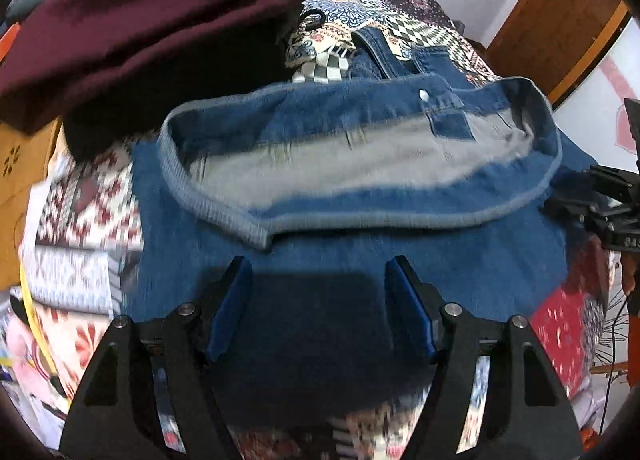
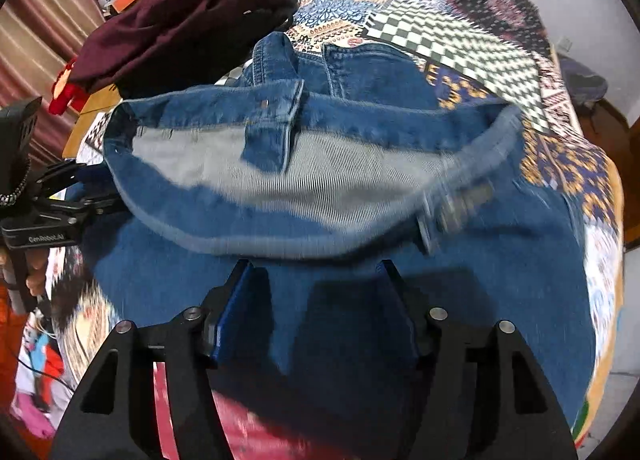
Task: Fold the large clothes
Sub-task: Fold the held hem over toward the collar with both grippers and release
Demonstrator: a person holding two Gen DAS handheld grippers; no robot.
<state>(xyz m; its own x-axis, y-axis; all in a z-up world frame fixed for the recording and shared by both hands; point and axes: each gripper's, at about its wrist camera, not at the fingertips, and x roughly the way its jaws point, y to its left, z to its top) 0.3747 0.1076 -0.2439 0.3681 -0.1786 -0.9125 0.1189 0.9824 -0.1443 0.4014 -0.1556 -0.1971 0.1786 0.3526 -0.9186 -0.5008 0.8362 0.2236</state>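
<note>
Blue jeans [image 1: 360,260] lie on the patterned bedspread [image 1: 360,16], the waistband folded toward me with its pale grey inside [image 1: 360,168] showing. My left gripper [image 1: 320,292] hovers over the near denim layer, its blue pads apart and nothing pressed between them. In the right wrist view the same jeans [image 2: 320,272] fill the middle, with the waistband lining [image 2: 320,180] gaping. My right gripper [image 2: 318,292] stands open over the denim there too. Each gripper shows at the other view's edge: the right gripper [image 1: 600,208] and the left gripper [image 2: 56,200].
A crumpled maroon garment [image 1: 160,20] [image 2: 180,28] lies on the bed behind the jeans to the left. A wooden door [image 1: 560,12] stands at the far right. A striped curtain [image 2: 36,44] hangs at the left. The bed edge [image 2: 608,300] drops off on the right.
</note>
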